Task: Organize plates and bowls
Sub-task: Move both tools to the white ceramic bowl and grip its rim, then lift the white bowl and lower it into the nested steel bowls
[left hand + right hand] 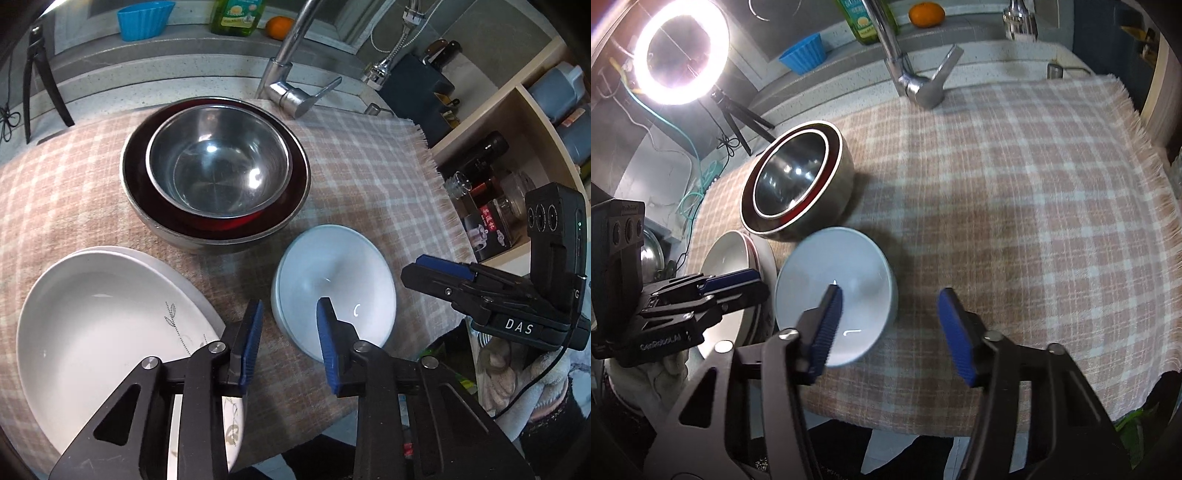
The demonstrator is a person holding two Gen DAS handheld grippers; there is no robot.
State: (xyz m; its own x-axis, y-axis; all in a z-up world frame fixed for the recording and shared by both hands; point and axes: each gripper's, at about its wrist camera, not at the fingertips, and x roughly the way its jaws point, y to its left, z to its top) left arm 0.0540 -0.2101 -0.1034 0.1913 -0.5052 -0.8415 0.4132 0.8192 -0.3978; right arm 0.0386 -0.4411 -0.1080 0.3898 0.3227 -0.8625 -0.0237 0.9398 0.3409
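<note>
One "DAS" on right claw (436,271)

1. My left gripper (289,332): jaws parted, nothing between the blue pads, rim of the pale blue bowl (334,284) just below the gap
2. Right gripper (443,273) off to the right of that bowl, clear of it
3. Steel bowl (218,158) nested in red-lined bigger bowl (155,206), further back
4. Stacked white plates (99,321) on the left
5. All on the checked cloth (369,177), faucet (288,81) behind

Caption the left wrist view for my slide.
Left gripper open over the pale bowl's rim, between plates and nested steel bowls.
</note>
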